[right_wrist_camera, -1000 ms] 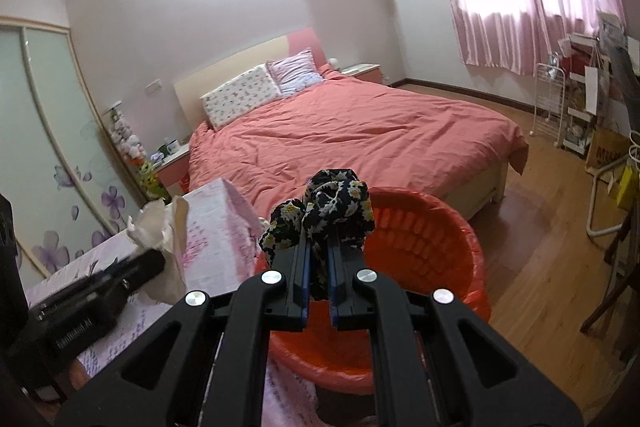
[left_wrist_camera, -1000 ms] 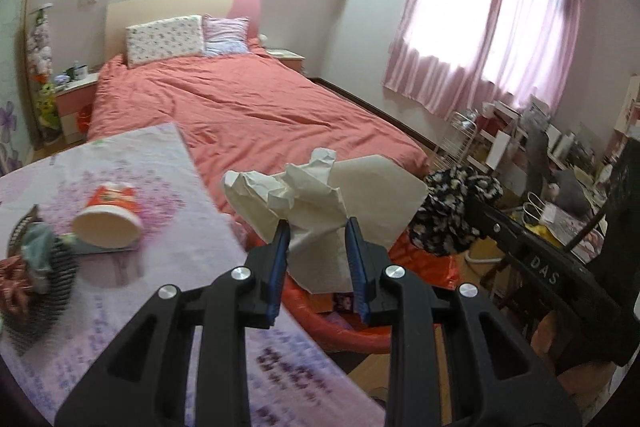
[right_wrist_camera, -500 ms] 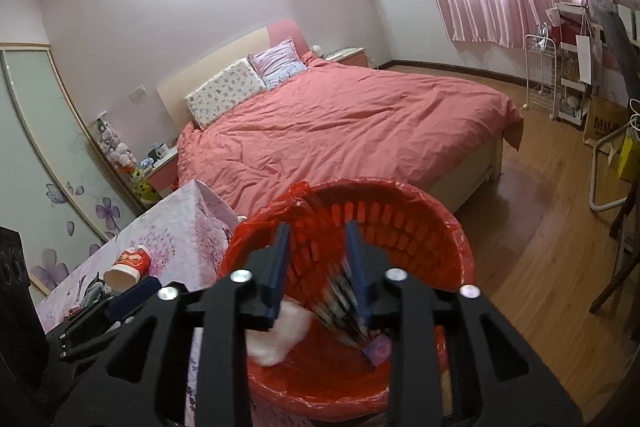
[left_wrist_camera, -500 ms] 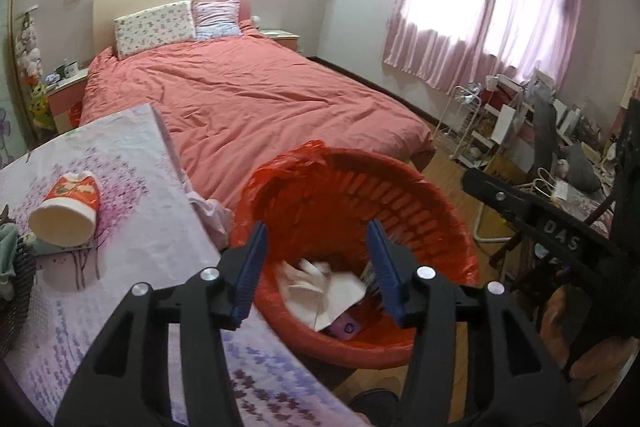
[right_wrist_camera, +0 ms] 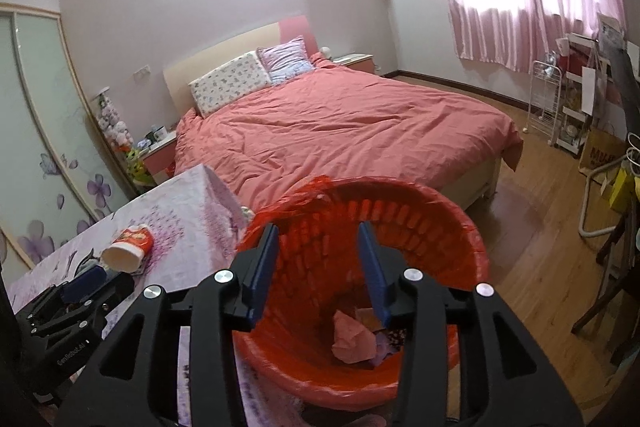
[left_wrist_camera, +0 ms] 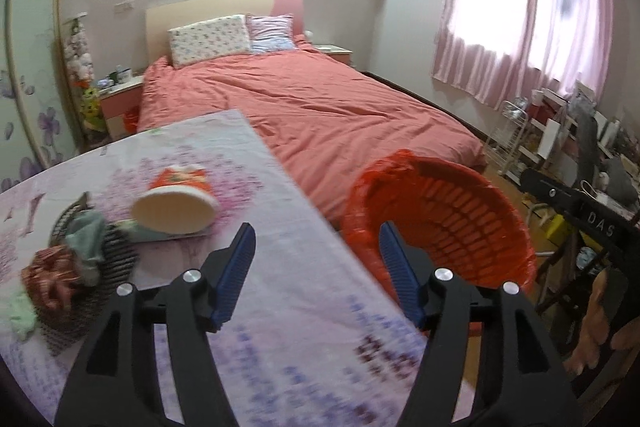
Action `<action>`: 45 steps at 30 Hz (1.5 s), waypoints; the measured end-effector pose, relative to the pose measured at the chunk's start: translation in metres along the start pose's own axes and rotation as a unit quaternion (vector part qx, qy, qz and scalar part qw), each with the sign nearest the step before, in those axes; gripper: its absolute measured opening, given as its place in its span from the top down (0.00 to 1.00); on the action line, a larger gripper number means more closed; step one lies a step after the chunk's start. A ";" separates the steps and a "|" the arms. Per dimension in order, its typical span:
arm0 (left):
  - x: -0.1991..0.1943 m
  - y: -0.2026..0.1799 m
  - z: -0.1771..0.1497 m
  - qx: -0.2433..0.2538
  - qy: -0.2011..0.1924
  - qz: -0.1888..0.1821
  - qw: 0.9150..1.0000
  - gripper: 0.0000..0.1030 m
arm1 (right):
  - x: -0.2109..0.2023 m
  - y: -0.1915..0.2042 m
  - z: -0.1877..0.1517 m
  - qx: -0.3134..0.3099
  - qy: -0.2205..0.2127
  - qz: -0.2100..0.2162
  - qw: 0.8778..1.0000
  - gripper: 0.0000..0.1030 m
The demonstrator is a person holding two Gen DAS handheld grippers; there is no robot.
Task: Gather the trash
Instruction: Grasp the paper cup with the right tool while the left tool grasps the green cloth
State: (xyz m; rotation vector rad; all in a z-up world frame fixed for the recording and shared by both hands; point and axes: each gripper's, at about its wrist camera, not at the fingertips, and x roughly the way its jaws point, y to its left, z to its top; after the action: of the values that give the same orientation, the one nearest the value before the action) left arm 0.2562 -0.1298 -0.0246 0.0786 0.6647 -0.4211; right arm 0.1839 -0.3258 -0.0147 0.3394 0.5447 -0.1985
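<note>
**Both jaws empty over surface and bin**

On the left of the surface (left_wrist_camera: 280,307), a dark mesh basket (left_wrist_camera: 86,291) of scraps sits near a tipped red paper cup (left_wrist_camera: 176,203). The left gripper (left_wrist_camera: 316,267) hovers above the surface's right edge, its jaws just opened wide with nothing between them. Just beside the surface stands the red bin (right_wrist_camera: 432,215), crumpled trash (right_wrist_camera: 354,339) at its bottom. The right gripper (right_wrist_camera: 318,267) hangs over the bin, jaws just parted and empty.

"DAS" on right tongs (left_wrist_camera: 576,211)
</note>
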 end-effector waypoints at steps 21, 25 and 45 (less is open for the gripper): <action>-0.085 0.222 -0.057 -0.115 0.013 0.193 0.974 0.37 | 0.042 0.143 -0.035 -0.089 0.082 0.105 0.987 0.59; -0.087 0.260 -0.069 -0.139 0.026 0.218 0.966 0.37 | 0.063 0.168 -0.039 -0.099 0.094 0.110 0.984 0.61; -0.045 0.297 -0.084 -0.136 0.085 0.164 0.973 0.40 | 0.128 0.214 -0.044 -0.156 0.127 0.068 0.977 0.90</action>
State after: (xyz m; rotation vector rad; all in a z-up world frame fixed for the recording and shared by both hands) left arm 0.2956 0.1744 -0.0815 -0.0362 0.8560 -0.0018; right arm 0.3292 -0.1238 -0.0625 0.0935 0.7902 0.0649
